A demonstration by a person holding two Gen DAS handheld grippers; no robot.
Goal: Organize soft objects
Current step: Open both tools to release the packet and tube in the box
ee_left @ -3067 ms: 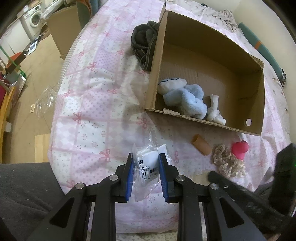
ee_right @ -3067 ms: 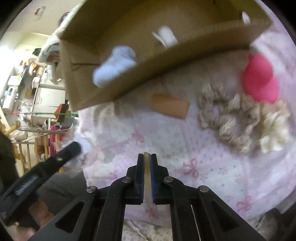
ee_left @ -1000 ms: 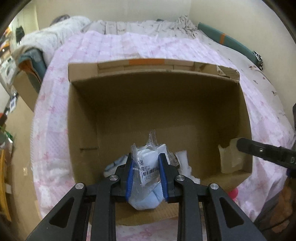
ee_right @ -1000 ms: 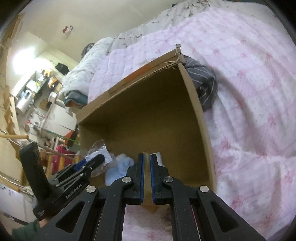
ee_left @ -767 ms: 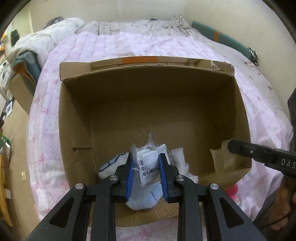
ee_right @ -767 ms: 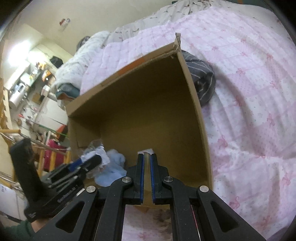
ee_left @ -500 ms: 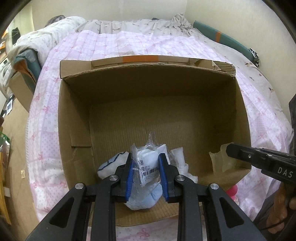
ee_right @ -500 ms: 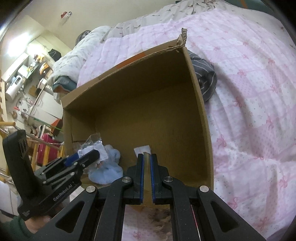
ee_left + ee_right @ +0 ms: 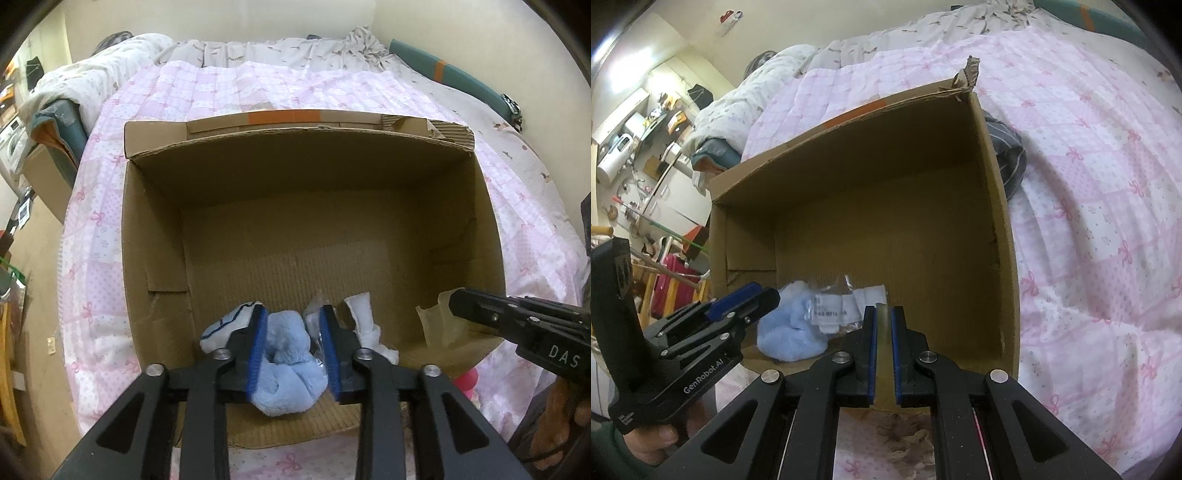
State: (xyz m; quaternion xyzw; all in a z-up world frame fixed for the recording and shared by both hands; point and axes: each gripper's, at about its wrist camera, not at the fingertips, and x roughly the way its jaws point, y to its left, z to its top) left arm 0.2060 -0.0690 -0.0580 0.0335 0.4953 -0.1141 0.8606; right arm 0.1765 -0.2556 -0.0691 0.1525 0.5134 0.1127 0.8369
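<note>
An open cardboard box lies on the pink bed. My left gripper is open over the box's near side. The clear plastic bag with a white item lies inside beside a blue plush and white cloth. My right gripper is shut on a thin pale yellowish piece and holds it above the box's near right corner. The left gripper also shows in the right wrist view.
A dark striped garment lies behind the box. A pink toy and a beige scrunchie lie on the bedspread in front of the box. Furniture and clutter stand beyond the bed's left edge.
My left gripper has opened and the plastic bag has dropped into the box beside the blue plush. The right gripper still holds its piece over the box.
</note>
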